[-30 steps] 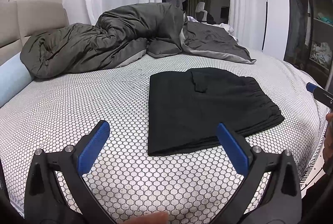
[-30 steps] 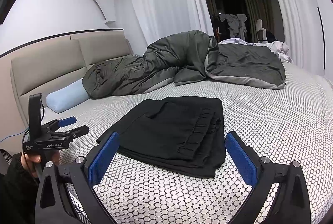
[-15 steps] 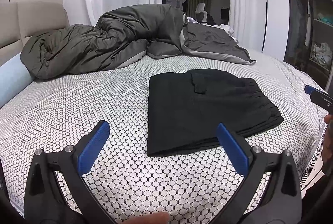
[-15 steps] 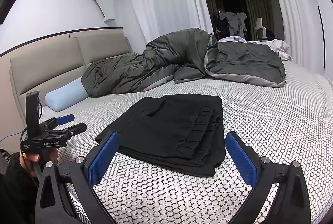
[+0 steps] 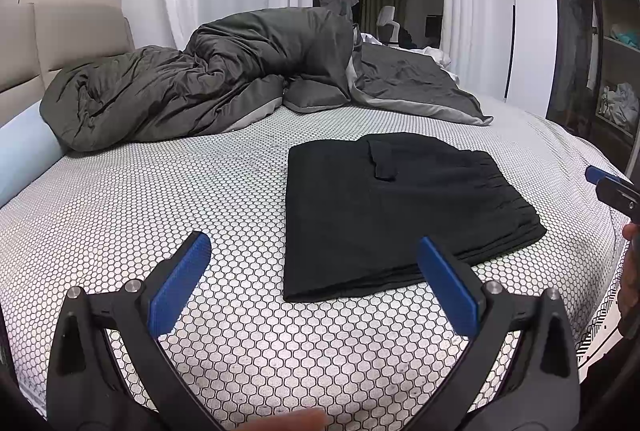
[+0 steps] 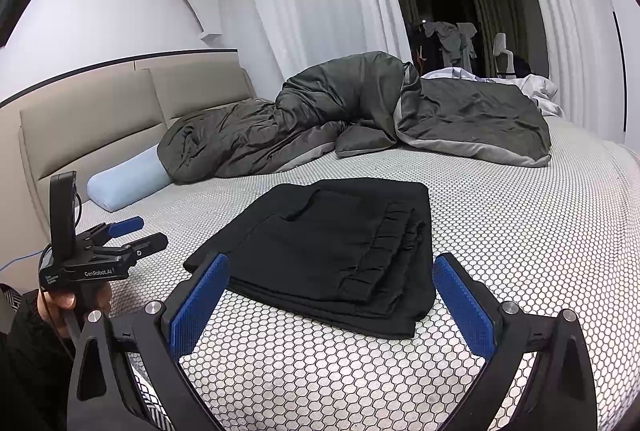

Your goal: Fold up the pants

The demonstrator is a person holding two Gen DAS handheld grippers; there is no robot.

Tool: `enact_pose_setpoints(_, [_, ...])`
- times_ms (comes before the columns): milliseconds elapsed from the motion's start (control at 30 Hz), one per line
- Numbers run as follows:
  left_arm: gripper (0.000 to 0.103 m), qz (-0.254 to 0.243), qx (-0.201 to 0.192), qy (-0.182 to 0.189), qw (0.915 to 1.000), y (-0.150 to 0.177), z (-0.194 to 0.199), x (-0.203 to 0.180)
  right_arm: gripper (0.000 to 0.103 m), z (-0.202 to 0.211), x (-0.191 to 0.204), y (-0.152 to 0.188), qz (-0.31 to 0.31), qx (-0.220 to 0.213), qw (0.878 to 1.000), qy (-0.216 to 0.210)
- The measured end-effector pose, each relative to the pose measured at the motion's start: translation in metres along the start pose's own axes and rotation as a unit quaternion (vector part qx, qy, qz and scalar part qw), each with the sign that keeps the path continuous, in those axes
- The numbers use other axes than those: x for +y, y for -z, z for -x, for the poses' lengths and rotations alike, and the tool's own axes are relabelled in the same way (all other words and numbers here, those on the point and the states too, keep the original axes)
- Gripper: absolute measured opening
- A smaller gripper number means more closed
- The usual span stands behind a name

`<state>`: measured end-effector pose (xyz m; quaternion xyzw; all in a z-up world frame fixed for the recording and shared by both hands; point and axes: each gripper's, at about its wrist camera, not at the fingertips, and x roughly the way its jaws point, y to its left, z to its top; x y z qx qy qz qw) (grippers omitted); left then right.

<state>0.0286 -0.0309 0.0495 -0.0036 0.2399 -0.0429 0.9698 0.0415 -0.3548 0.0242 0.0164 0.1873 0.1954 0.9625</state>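
Black pants (image 5: pixel 392 207) lie folded into a flat rectangle on the bed, also in the right wrist view (image 6: pixel 332 251). My left gripper (image 5: pixel 316 283) is open and empty, held above the sheet at the pants' near left edge. My right gripper (image 6: pixel 332 299) is open and empty, held just in front of the pants' waistband side. The left gripper also shows at the left of the right wrist view (image 6: pixel 132 235), and the right gripper's tip shows at the right edge of the left wrist view (image 5: pixel 612 187).
The bed has a white sheet with a hexagon pattern (image 5: pixel 140 207). A dark grey duvet (image 5: pixel 208 91) is heaped at the back, with a light blue bolster (image 6: pixel 128 183) and a beige headboard (image 6: pixel 92 127). An open wardrobe (image 5: pixel 600 51) stands on the right.
Both grippers have drawn back slightly from the pants and stay open. The pants have not moved.
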Motion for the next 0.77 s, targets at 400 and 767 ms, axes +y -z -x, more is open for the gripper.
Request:
enact_pose_setpoints(400, [0.102,0.0,0.001,0.0,1.0,0.0001,0.0002,-0.0001,0.103,-0.0047,0.0,-0.0005,0.002,0.002,1.0,-0.001])
enact_pose_setpoints(767, [0.102,-0.001,-0.003,0.0,1.0,-0.0007,-0.0008,0.0026,0.103,-0.0077,0.0012,0.0014,0.003,0.005,1.0,-0.002])
